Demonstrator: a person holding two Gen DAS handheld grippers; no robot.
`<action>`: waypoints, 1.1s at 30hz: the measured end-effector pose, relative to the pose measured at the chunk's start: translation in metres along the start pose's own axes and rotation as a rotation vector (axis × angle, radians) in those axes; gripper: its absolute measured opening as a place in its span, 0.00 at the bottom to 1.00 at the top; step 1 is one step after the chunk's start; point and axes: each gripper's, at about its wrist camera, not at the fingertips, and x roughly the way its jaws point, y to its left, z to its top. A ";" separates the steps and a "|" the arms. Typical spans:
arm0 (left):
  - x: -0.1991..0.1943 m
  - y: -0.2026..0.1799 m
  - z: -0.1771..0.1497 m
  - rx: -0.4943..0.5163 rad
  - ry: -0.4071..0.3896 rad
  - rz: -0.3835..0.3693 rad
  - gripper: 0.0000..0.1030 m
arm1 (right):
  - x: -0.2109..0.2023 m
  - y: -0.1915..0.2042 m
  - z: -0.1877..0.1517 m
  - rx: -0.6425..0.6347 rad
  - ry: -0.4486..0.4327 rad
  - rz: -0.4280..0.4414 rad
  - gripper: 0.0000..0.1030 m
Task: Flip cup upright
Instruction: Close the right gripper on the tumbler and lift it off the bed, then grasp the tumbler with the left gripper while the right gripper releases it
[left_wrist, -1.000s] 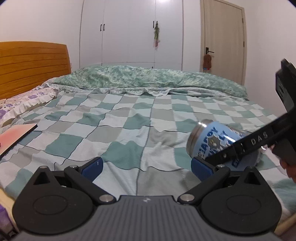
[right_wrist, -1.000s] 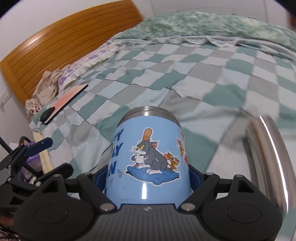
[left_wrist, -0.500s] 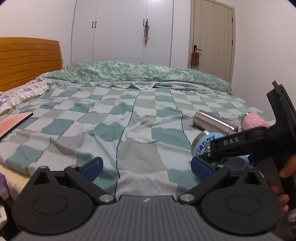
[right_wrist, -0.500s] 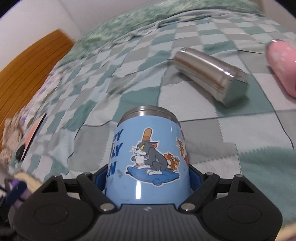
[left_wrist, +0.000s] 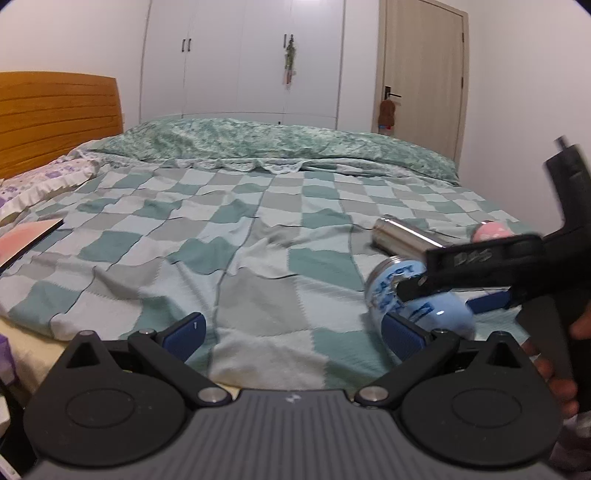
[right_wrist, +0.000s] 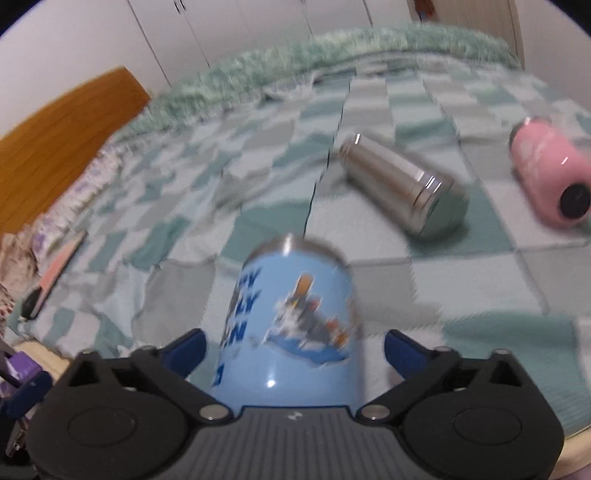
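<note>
blue cartoon-printed steel cup (right_wrist: 295, 317) sits between the right gripper's (right_wrist: 293, 349) spread pads, unclamped, near the steel flask (right_wrist: 400, 186); left gripper (left_wrist: 291, 330) idles wide.

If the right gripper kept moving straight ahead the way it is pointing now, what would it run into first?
Probably the blue cup, which lies directly between the open fingers of the right gripper, its rim facing away. Beyond it there is only the checked bedspread; the steel bottle sits off to the right, likely outside that line.
</note>
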 end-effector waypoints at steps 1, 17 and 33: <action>0.001 -0.006 0.002 0.006 0.004 -0.009 1.00 | -0.008 -0.008 0.003 -0.010 -0.019 0.006 1.00; 0.084 -0.123 0.040 0.109 0.246 -0.034 1.00 | -0.047 -0.145 0.001 -0.167 -0.164 -0.020 1.00; 0.162 -0.142 0.047 0.122 0.566 0.125 0.85 | -0.030 -0.175 -0.012 -0.170 -0.182 0.064 1.00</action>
